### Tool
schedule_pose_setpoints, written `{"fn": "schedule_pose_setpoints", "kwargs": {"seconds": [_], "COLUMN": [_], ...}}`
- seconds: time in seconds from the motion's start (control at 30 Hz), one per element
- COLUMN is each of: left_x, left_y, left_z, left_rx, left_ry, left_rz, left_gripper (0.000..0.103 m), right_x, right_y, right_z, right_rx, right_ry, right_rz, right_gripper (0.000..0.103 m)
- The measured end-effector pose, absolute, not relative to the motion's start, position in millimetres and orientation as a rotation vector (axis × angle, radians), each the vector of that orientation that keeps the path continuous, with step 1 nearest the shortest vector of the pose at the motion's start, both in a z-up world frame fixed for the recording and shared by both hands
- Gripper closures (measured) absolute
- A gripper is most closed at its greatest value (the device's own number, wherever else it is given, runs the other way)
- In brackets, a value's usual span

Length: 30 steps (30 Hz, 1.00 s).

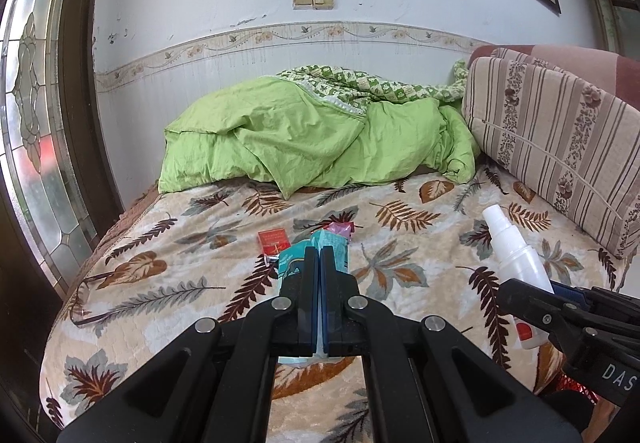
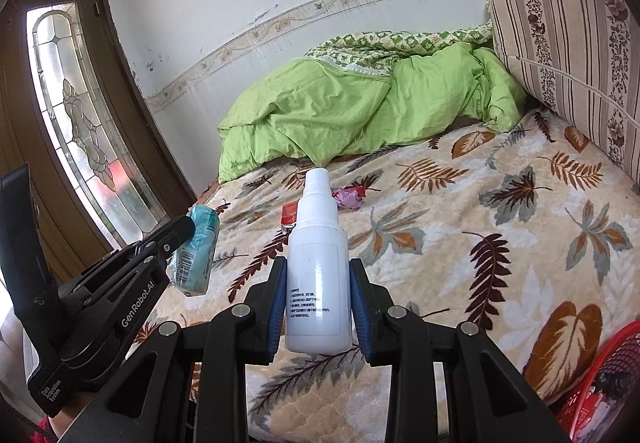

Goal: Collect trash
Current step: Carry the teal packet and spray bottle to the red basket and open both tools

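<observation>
Holding a white spray bottle (image 2: pixel 318 275) between its two blue pads, the right gripper (image 2: pixel 319 303) hangs above the near edge of the bed (image 2: pixel 500 243). The bottle stands upright with its cap up. A clear label on it has small lines of writing, too small to read. The side of this gripper shows the letters "DAS" in the left wrist view.

The left gripper (image 1: pixel 319 263) is squeezed tight on a thin teal packet (image 1: pixel 332 247). In the right wrist view the packet has a barcode on it, and the gripper's side reads "GenRobot.AI" and "Data Acquisition System".

On the leaf-print blanket, near the middle of the bed, lie a small red box (image 1: pixel 274 241) and a crumpled pink wrapper (image 1: pixel 340 230), close together. The writing on the red box cannot be read.

A red mesh basket (image 2: pixel 600 383) sits at the near right corner of the bed. A green quilt (image 1: pixel 312 135) is piled at the far edge, by the wall.
</observation>
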<state>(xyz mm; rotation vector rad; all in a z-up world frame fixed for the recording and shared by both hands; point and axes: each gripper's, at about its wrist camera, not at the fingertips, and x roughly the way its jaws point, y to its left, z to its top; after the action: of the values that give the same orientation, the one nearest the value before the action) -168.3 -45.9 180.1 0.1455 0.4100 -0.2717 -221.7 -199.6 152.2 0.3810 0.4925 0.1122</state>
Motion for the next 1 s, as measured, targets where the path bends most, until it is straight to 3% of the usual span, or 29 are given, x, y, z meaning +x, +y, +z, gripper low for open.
{"fn": "schedule_pose_setpoints", "kwargs": {"seconds": [1.0], "left_x": [-158], "left_y": [-45], "left_z": [170], "left_rx": [0.135], "left_ry": [0.468], "left_rz": [-0.286], "left_gripper": [0.102], "right_x": [-220], "right_y": [-201], "right_z": [149], "right_rx": [0.39], "right_ry": [0.508], "right_rz": [0.122], "right_gripper": [0.071]}}
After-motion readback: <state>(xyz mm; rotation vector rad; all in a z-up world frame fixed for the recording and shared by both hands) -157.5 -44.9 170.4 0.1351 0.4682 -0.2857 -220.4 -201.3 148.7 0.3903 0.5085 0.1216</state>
